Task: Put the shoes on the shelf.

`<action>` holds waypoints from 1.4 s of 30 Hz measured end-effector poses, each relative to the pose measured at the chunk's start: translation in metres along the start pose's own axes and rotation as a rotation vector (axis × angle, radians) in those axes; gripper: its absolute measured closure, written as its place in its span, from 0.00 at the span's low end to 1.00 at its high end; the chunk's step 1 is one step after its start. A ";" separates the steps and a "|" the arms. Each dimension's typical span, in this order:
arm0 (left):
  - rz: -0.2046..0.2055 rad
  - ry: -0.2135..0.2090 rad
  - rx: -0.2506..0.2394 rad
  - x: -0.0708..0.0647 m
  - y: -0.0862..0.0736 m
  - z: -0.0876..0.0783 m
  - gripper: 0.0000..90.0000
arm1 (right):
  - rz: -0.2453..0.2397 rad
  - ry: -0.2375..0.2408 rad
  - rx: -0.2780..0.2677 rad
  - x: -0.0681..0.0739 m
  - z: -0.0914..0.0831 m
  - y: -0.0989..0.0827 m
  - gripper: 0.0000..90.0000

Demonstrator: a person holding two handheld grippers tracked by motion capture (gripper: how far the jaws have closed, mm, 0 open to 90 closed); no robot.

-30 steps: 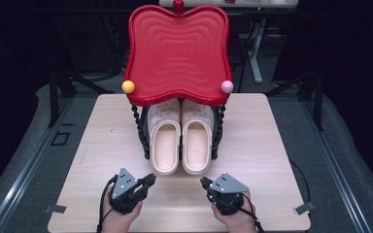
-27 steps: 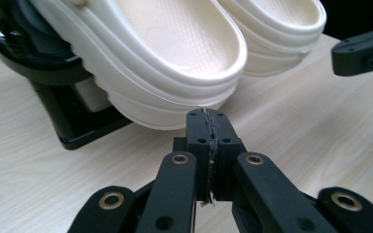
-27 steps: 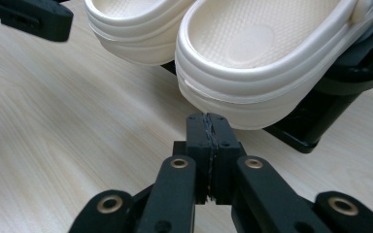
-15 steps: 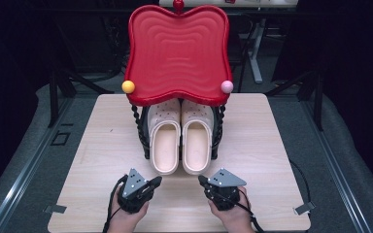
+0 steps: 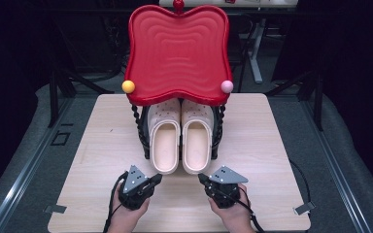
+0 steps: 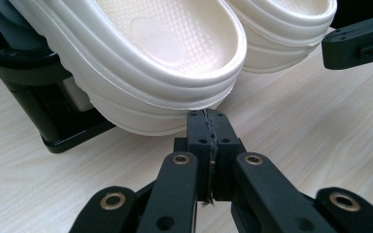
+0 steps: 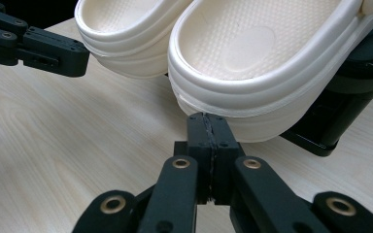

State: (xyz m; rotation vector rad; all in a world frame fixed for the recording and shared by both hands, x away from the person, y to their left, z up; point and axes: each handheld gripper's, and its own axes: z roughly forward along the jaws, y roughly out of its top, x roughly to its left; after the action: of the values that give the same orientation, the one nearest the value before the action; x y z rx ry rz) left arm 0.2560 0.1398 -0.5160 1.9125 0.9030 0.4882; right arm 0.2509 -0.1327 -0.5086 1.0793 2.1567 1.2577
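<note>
Both grippers, left (image 5: 156, 179) & right (image 5: 201, 177), jaws pressed together, empty, near table's (image 5: 102, 145) front edge. Spread jaws first, then pinch clogs' (image 5: 180, 141) heel rims.

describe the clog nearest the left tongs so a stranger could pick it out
Start at the red tray on black twisted legs at the table's far middle. Under it sit two cream clogs, heels toward the person. The wanted clog is on the orange ball's side; the other clog is on the pink ball's side.
</note>
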 end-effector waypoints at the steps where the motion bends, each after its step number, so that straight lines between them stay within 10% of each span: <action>1: 0.002 -0.001 -0.007 0.001 0.001 -0.001 1.00 | 0.003 0.001 0.003 0.000 0.000 0.001 1.00; 42: -0.035 0.112 -0.025 0.046 0.058 0.035 1.00 | 0.015 -0.156 -0.028 -0.039 0.034 0.050 1.00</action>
State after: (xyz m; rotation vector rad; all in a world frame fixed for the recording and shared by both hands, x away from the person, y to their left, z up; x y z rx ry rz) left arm 0.3316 0.1375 -0.4834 1.8579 0.9964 0.5877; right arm 0.3184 -0.1313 -0.4833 1.1441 2.0129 1.1654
